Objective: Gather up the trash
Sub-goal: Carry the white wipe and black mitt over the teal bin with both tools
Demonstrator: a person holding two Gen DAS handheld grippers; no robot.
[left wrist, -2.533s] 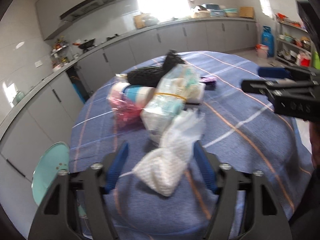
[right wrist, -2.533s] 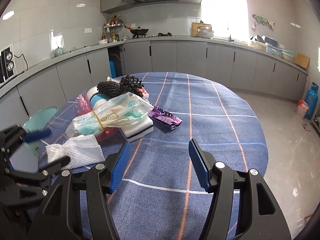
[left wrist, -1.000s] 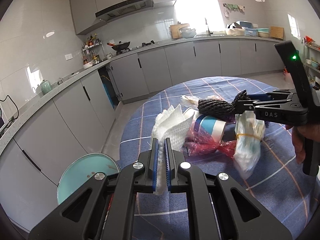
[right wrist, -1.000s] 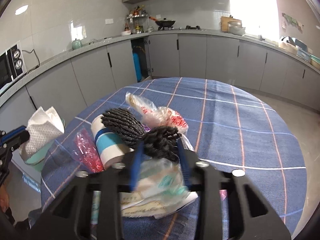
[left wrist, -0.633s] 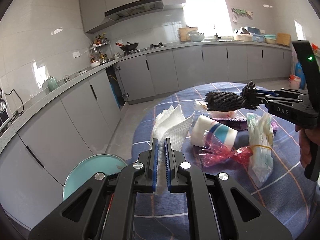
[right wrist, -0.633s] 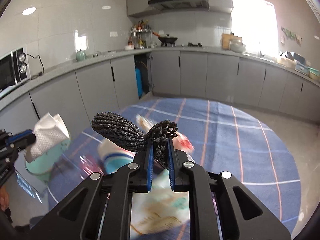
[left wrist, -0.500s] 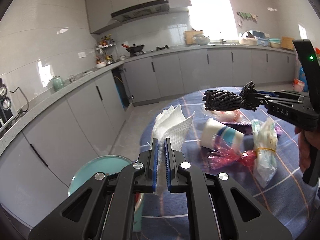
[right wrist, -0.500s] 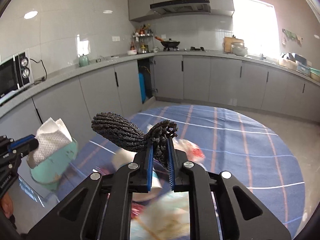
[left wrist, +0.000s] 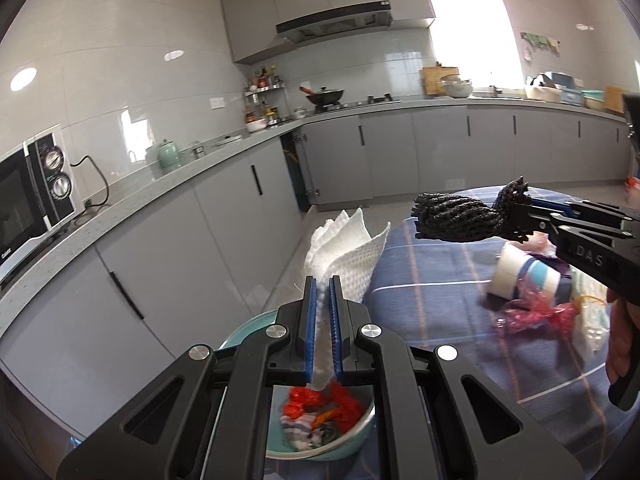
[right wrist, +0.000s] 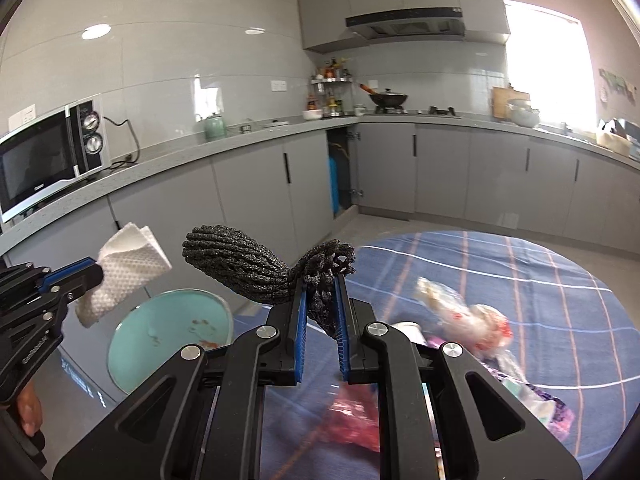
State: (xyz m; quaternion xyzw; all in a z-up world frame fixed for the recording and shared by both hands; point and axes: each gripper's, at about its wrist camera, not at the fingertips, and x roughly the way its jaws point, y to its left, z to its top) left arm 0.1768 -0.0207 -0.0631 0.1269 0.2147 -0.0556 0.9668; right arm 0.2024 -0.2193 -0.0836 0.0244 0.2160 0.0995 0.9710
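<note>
Left wrist view: along its fingers point(left wrist: 310, 320), angled down, close above the bin point(left wrist: 340, 446). Right wrist view: likewise tilted down, bin point(right wrist: 168, 336) lower left. Shared: bin, bench point(left wrist: 448, 292) beside it, counter point(right wrist: 256, 140) behind; each shows the other gripper.

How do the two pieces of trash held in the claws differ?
The white paper towel is pale, flat and folded; the black foam net is dark, ribbed and bulging. The left claw grips the towel; the right claw pinches the net's neck. Both are lifted off the table.
</note>
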